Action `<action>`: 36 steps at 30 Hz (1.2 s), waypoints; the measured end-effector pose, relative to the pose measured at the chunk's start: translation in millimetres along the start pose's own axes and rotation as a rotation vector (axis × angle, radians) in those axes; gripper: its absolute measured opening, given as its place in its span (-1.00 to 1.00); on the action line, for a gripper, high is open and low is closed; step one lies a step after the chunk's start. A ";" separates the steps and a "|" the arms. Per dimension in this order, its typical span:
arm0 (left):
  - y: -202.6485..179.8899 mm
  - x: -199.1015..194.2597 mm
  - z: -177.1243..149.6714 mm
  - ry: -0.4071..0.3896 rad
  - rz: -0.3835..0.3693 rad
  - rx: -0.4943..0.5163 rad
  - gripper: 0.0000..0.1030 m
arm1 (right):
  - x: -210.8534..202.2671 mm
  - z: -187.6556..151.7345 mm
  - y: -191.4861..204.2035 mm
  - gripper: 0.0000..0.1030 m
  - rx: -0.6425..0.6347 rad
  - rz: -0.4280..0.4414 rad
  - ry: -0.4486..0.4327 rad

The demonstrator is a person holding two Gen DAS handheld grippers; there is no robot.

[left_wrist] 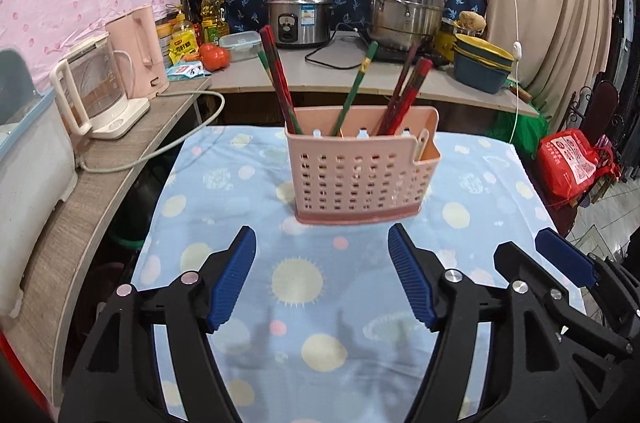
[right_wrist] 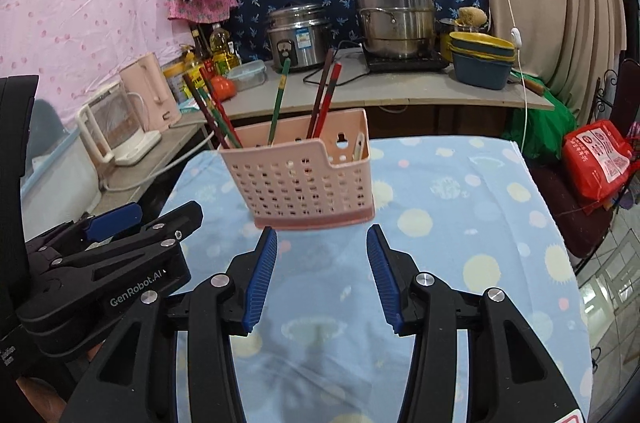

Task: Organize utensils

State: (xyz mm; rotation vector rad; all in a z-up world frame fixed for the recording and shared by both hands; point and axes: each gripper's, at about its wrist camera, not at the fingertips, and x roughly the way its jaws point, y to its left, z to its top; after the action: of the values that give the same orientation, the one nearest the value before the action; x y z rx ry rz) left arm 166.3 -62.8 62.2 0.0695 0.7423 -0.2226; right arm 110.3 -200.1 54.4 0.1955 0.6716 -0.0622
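Note:
A pink perforated utensil holder (left_wrist: pixel 358 171) (right_wrist: pixel 304 179) stands upright on the blue dotted cloth (left_wrist: pixel 304 303) (right_wrist: pixel 460 243). Several red and green chopsticks (left_wrist: pixel 280 79) (right_wrist: pixel 324 95) lean out of it, and a pale utensil handle (left_wrist: pixel 422 143) (right_wrist: pixel 359 145) sits in its right end compartment. My left gripper (left_wrist: pixel 322 235) hangs open in front of the holder with nothing between its blue pads. My right gripper (right_wrist: pixel 322 235) is open too, just short of the holder's base, and holds nothing. Each gripper shows at the edge of the other's view.
Left of the cloth runs a wooden shelf with a glass kettle (left_wrist: pixel 94 91) and a pink kettle (left_wrist: pixel 140 51). The counter behind carries a rice cooker (left_wrist: pixel 298 13), a steel steamer pot (left_wrist: pixel 406 1), stacked bowls (left_wrist: pixel 482 61), oil bottles and a tomato. A red bag (left_wrist: pixel 570 159) lies right.

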 end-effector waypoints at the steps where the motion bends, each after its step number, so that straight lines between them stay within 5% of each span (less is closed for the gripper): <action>1: -0.2 -1.1 -4.1 0.006 0.003 -0.002 0.31 | -1.6 -3.8 -0.5 -0.11 0.001 -0.001 0.010; 8: 0.5 -8.9 -29.3 0.033 0.023 -0.007 0.64 | -14.3 -28.9 -4.2 -0.07 0.006 -0.023 0.057; 19: 7.5 -13.3 -57.3 0.064 0.052 -0.008 0.77 | -32.0 -45.8 -2.5 0.63 -0.033 -0.092 0.046; 26: 9.0 -14.7 -65.1 0.080 0.069 -0.012 0.83 | -37.5 -49.9 -2.4 0.71 -0.048 -0.113 0.027; 27: 9.7 -14.7 -65.5 0.083 0.073 -0.017 0.83 | -38.3 -50.2 -3.3 0.90 -0.047 -0.117 0.025; 36: 6.9 -17.1 -65.6 0.085 0.077 -0.007 0.86 | -38.4 -53.0 -7.7 0.87 -0.049 -0.137 0.023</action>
State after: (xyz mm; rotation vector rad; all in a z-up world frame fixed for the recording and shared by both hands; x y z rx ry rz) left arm 112.1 -43.8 25.4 0.1015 0.8235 -0.1439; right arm 46.9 -197.3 36.6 0.1031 0.7078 -0.1751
